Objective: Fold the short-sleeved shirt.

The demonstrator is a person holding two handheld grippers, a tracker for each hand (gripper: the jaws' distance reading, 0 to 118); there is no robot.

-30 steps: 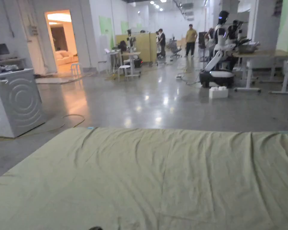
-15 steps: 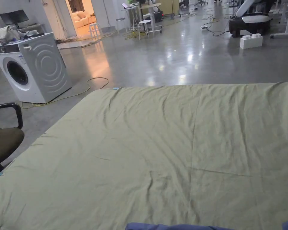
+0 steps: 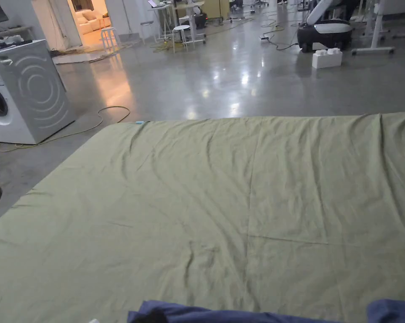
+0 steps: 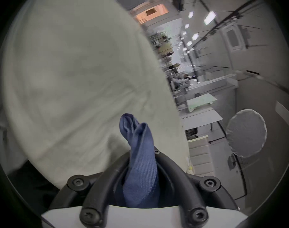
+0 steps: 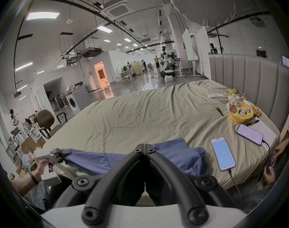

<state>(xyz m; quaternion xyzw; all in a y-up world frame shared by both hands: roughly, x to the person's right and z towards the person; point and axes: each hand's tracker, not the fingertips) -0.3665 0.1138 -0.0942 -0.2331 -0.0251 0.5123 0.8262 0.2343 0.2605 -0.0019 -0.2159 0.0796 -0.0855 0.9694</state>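
Am pinching blue shirt (image 5: 173, 156) edge with left gripper (image 4: 141, 162), right gripper (image 5: 144, 149) clamping same edge, cloth hanging stretched between, over olive bed sheet (image 3: 222, 202).

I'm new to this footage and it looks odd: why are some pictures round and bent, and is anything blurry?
Both gripper views are fisheye: dark round borders, curved lines. The left gripper view smears the green sheet, while the blue shirt in the left gripper stays sharp. The head view shows glare on the floor.
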